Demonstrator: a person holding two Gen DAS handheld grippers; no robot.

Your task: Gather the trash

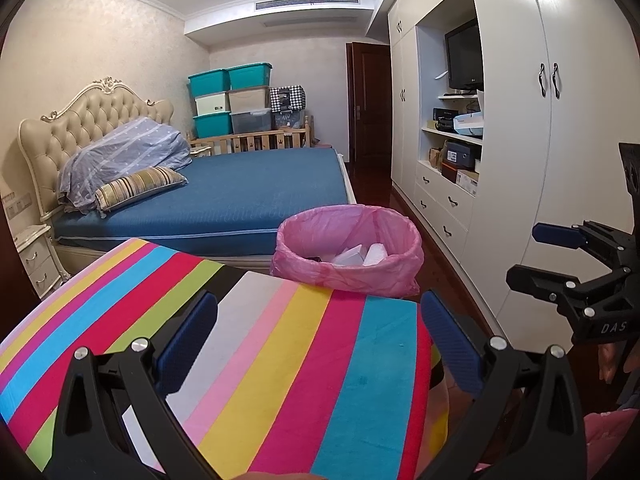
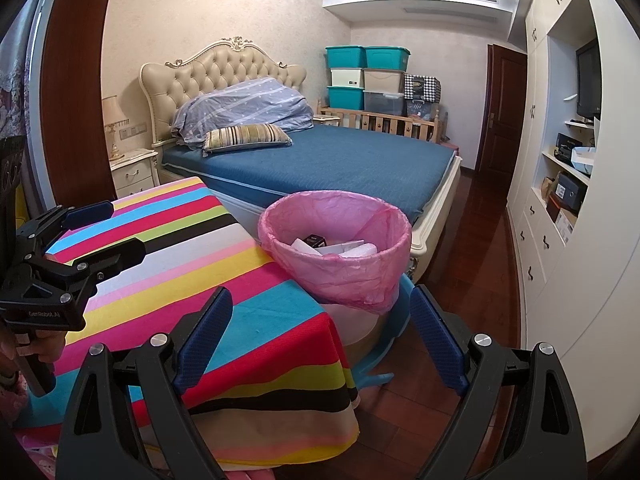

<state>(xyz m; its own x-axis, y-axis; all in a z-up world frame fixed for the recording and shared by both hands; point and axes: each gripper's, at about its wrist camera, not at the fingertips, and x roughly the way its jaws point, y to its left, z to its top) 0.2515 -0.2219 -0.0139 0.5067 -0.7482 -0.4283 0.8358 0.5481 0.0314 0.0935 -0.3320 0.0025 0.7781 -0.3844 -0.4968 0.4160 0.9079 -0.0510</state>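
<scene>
Right wrist: crinkled pink liner [image 2: 352,276], round bin [image 2: 360,324]

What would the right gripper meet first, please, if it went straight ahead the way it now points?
Probably the trash bin with its pink bag: it sits straight ahead between the open right gripper's fingers, just past the corner of the striped tablecloth. Depth is uncertain.
</scene>
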